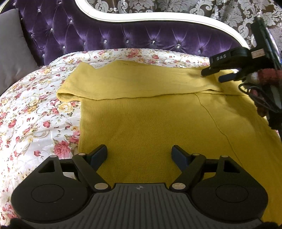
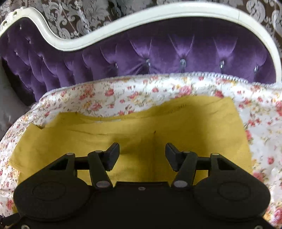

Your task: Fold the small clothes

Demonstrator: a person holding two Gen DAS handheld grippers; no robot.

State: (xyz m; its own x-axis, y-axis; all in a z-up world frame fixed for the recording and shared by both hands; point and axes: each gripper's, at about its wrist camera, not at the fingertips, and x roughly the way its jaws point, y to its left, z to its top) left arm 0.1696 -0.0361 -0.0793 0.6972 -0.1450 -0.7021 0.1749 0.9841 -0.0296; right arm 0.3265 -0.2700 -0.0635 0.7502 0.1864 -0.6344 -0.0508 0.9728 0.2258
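Observation:
A mustard-yellow knit garment [image 1: 144,119] lies flat on the floral cover, with a folded band [image 1: 134,82] laid across its far part. Low over its near part, my left gripper [image 1: 139,153] stands open with only flat cloth under the gap. My right gripper [image 1: 215,74] enters from the right over the band's right end, open, its fingers just above the cloth. In the right wrist view the right gripper [image 2: 142,151] is open over the garment [image 2: 134,133], near a vertical seam, with nothing pinched between its pads.
The floral cover [image 1: 35,112] spreads over a sofa seat. Behind it rises a tufted purple backrest [image 1: 109,35] with a white frame [image 2: 158,15]. A grey cushion [image 1: 12,45] leans at the far left. A fuzzy dark red sleeve [image 1: 267,74] and cables follow the right gripper.

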